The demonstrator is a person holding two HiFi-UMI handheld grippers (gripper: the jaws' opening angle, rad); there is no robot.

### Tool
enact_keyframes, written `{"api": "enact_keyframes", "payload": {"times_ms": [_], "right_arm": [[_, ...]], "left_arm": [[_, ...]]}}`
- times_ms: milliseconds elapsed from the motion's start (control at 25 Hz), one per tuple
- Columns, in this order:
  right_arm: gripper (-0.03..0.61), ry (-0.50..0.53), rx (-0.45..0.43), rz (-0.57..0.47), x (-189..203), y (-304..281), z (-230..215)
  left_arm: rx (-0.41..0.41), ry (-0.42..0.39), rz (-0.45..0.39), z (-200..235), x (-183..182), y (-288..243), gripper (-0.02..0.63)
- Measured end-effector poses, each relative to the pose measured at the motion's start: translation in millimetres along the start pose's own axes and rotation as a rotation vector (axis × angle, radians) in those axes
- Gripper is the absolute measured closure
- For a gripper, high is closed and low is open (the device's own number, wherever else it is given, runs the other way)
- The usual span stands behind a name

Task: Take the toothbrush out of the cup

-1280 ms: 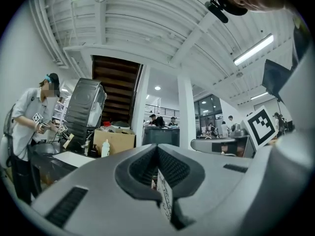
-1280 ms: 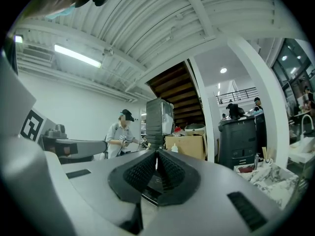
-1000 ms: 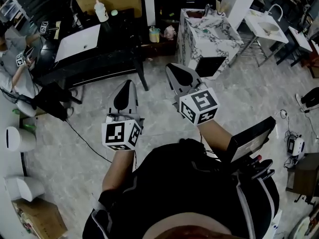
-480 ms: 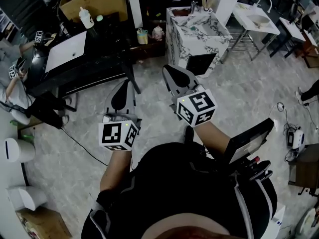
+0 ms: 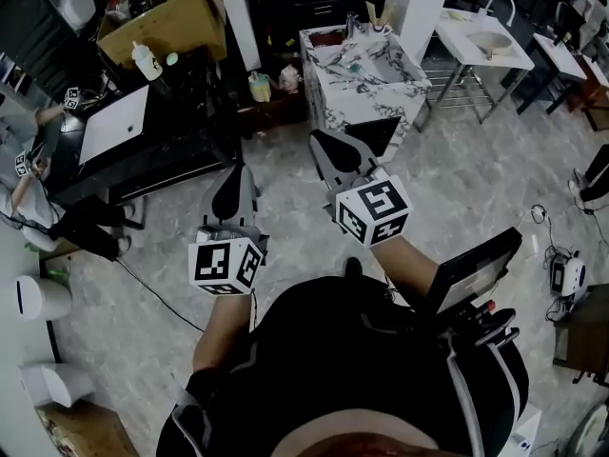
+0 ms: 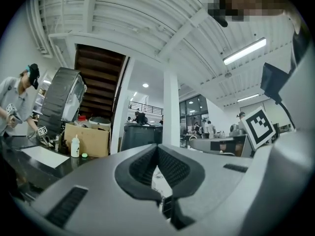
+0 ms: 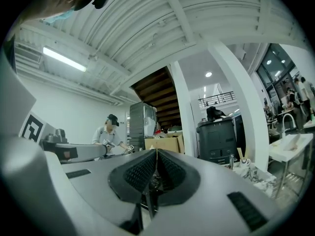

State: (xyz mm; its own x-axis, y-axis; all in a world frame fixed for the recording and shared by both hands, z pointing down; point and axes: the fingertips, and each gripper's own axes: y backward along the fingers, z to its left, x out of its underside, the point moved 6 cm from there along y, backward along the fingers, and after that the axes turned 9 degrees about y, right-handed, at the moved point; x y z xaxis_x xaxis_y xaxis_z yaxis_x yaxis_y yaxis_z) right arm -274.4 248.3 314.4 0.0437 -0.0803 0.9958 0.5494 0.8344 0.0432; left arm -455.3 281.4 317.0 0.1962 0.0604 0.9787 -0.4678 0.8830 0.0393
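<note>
A marble-topped cabinet stands ahead across the grey floor. At its back edge is a small cup with a stick-like toothbrush upright in it; in the right gripper view the cup shows small at the right. My left gripper and right gripper are held level side by side over the floor, well short of the cabinet. Both are shut with nothing between the pads, as the left gripper view and right gripper view show.
A black desk with a white sheet and a bottle stands at the left, with a cardboard box behind and a person beside it. A white sink stand is at the right. A cable crosses the floor.
The person has walked forward: the marble cabinet and desk lie nearer in the head view. Both grippers were carried along, still shut and empty.
</note>
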Motion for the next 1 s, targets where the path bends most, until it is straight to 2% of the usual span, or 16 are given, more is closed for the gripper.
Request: {"api": "enact_keyframes", "payload": {"times_ms": [640,1000], "right_arm": [[0.554,-0.013,-0.019,-0.015,13.8,24.3,-118.0],[0.554,-0.008,-0.005,-0.031,18.1,43.8,-173.0]], "left_arm": [[-0.001,-0.029,0.024,-77.3,18.2,-103.8,0.607],[0.042,-0.028,0.044,-124.0,32.8,-151.1,0.607]]}}
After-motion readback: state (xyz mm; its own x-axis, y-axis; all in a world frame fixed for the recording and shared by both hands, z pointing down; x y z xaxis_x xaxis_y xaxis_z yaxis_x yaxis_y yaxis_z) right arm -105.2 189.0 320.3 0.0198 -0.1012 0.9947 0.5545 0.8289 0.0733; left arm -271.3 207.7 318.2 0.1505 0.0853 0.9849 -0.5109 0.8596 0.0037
